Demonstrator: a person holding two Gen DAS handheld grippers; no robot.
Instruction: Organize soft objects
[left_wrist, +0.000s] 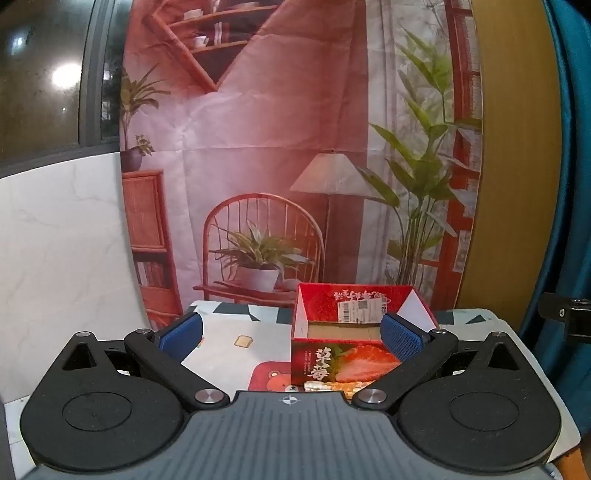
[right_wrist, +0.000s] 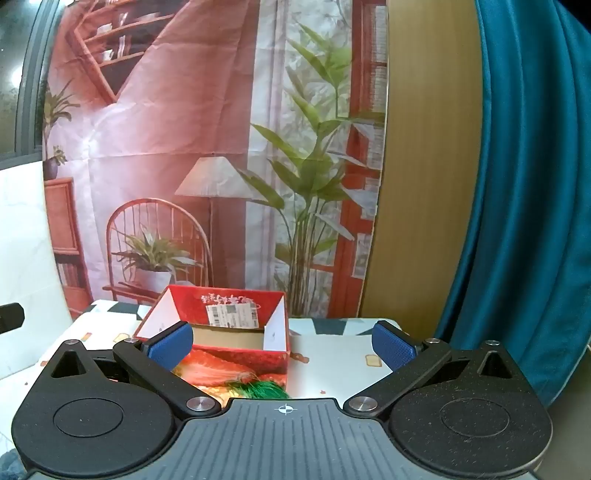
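Observation:
A red strawberry-print cardboard box stands open-topped on the patterned tablecloth, its flaps up and a white shipping label on its back wall. My left gripper is open, blue pads wide apart, nothing between them; the box sits just ahead, toward its right pad. In the right wrist view the same box lies ahead and left of my right gripper, which is open and holds nothing. A green tinsel-like soft object peeks out in front of the box, and a gold shiny bit shows at the box's foot.
A printed backdrop of a room hangs behind the table. A wooden panel and a teal curtain stand at the right. A white marble-look board leans at the left. The tablecloth runs to the right of the box.

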